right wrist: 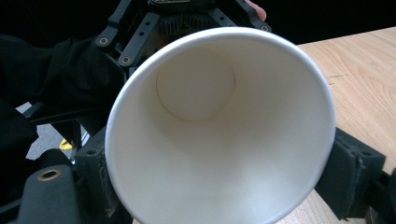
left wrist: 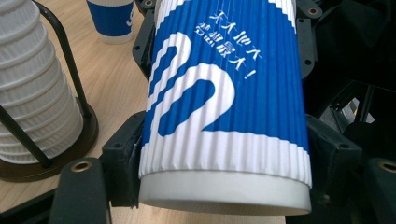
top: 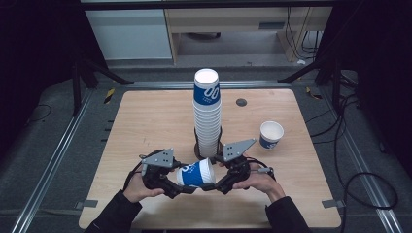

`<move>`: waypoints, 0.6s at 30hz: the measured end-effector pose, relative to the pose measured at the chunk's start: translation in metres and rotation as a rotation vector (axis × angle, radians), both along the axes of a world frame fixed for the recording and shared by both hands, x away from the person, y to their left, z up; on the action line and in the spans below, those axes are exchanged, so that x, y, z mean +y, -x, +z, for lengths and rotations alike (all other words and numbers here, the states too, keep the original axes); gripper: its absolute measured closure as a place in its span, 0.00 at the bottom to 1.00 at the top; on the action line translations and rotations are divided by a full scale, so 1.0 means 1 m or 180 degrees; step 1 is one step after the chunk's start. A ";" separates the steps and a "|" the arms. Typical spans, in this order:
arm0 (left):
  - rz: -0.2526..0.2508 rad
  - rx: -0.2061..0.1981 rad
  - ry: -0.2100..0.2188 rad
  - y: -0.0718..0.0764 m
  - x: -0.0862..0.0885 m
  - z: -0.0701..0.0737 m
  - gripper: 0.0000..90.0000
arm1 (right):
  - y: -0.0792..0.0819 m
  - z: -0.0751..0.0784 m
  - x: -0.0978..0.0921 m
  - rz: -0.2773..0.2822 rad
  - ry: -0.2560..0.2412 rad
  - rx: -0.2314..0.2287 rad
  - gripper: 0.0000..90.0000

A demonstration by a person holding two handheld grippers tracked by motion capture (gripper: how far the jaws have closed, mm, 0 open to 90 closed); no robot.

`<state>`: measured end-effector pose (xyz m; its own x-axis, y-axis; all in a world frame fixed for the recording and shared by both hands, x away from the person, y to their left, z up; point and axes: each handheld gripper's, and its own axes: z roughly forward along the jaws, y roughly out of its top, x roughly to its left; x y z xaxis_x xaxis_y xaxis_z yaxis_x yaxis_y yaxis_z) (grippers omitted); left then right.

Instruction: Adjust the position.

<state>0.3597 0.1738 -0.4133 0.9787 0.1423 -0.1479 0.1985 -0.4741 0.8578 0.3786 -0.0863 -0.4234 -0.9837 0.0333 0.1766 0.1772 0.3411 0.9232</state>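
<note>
The blue-and-white paper cup (top: 196, 174) is lying on its side just above the table's (top: 145, 121) near edge, in front of the tall cup stack (top: 207, 114) — I've got my left gripper (top: 180, 187) pinching the base end and my right gripper (top: 210, 184) pinching the rim end, both closed snug on it. One loose cup (top: 271, 134) stands off to the right, well apart.

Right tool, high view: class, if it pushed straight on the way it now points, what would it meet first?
The right tool points left across the table, already clamped on the blue cup. Beyond the cup, the left tool is probably next, though depth is unclear.
</note>
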 end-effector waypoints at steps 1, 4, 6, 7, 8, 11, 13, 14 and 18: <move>0.0003 -0.0006 -0.0001 0.000 0.000 0.000 0.29 | 0.000 0.000 0.000 -0.0004 0.0004 -0.0001 0.18; 0.0030 -0.0016 -0.0034 0.000 0.001 0.000 0.27 | -0.001 0.002 -0.002 -0.0023 0.0003 -0.0015 0.19; 0.0035 -0.0009 -0.0053 -0.001 0.003 0.000 0.24 | -0.001 0.004 -0.005 -0.0053 0.0005 -0.0036 0.19; 0.0051 -0.0018 -0.0074 -0.001 0.003 0.000 0.24 | -0.001 0.005 -0.007 -0.0066 0.0018 -0.0050 0.19; 0.0072 -0.0031 -0.0111 -0.001 0.004 0.000 0.23 | -0.001 0.007 -0.009 -0.0095 0.0055 -0.0091 0.19; 0.0115 -0.0053 -0.0272 -0.003 0.005 -0.002 0.20 | -0.001 0.009 -0.014 -0.0165 0.0194 -0.0168 0.18; 0.0126 -0.0032 -0.0373 -0.005 0.005 -0.005 0.19 | -0.002 0.008 -0.015 -0.0202 0.0318 -0.0209 0.18; 0.0134 -0.0039 -0.0434 -0.005 0.004 -0.007 0.19 | -0.002 0.007 -0.015 -0.0226 0.0378 -0.0217 0.18; 0.0163 -0.0095 -0.0707 -0.006 -0.001 -0.014 0.18 | -0.003 0.000 -0.010 -0.0233 0.0615 -0.0252 0.18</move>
